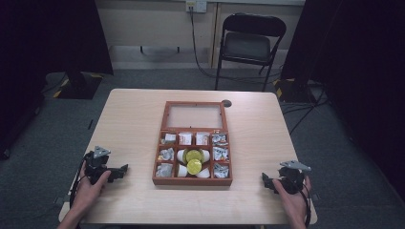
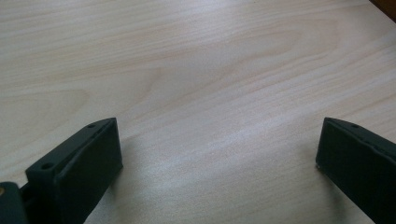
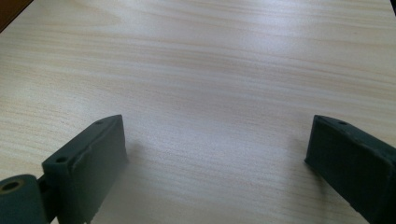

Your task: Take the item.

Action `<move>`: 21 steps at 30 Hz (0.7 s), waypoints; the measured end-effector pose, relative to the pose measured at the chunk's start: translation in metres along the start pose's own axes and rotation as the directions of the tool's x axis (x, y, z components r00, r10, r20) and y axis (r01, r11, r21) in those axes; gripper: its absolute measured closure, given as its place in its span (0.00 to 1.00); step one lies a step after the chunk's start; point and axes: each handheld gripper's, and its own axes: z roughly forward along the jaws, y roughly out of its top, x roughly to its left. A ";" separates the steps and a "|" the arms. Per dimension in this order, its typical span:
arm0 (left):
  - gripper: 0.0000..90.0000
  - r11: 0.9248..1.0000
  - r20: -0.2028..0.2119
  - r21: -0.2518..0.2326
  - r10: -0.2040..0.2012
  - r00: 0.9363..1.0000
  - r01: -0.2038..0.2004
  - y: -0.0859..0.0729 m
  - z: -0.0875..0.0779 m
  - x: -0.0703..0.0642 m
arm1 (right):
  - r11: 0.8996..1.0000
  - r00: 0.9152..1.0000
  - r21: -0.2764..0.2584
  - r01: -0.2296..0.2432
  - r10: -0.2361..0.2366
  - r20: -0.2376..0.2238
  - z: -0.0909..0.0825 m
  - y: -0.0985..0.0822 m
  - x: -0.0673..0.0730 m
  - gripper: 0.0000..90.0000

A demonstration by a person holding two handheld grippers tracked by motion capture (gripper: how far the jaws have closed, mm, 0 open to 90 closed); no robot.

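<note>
Table bare at both ends; wooden compartment box sat mid-table, glass lid open and flat behind it. You held left gripper and right gripper well apart from it, both spread, pinching nothing. Gold-lidded pods in centre cells looked light, stiff, slippery: take them by the white sides

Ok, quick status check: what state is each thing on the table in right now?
Wooden box: lid open, laid back flat.
Packets: sorted in the side and top compartments.
Cups: lying in the middle compartment, gold lids on.
Left gripper: open, holding nothing, over bare table.
Right gripper: open, holding nothing, over bare table.
</note>
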 end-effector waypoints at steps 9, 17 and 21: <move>0.00 1.000 0.001 0.002 0.003 1.000 -0.003 0.000 0.000 0.000 | 1.000 1.000 0.002 -0.004 0.004 -0.001 -0.001 0.000 0.000 0.07; 0.00 1.000 0.000 0.001 0.002 1.000 -0.002 0.000 0.000 0.000 | 1.000 1.000 -0.004 -0.004 0.004 -0.017 -0.003 0.002 0.002 0.16; 0.00 1.000 0.000 0.001 0.002 1.000 -0.002 0.000 0.000 0.000 | 1.000 0.999 -0.020 -0.019 0.018 -0.044 -0.006 0.004 0.004 0.16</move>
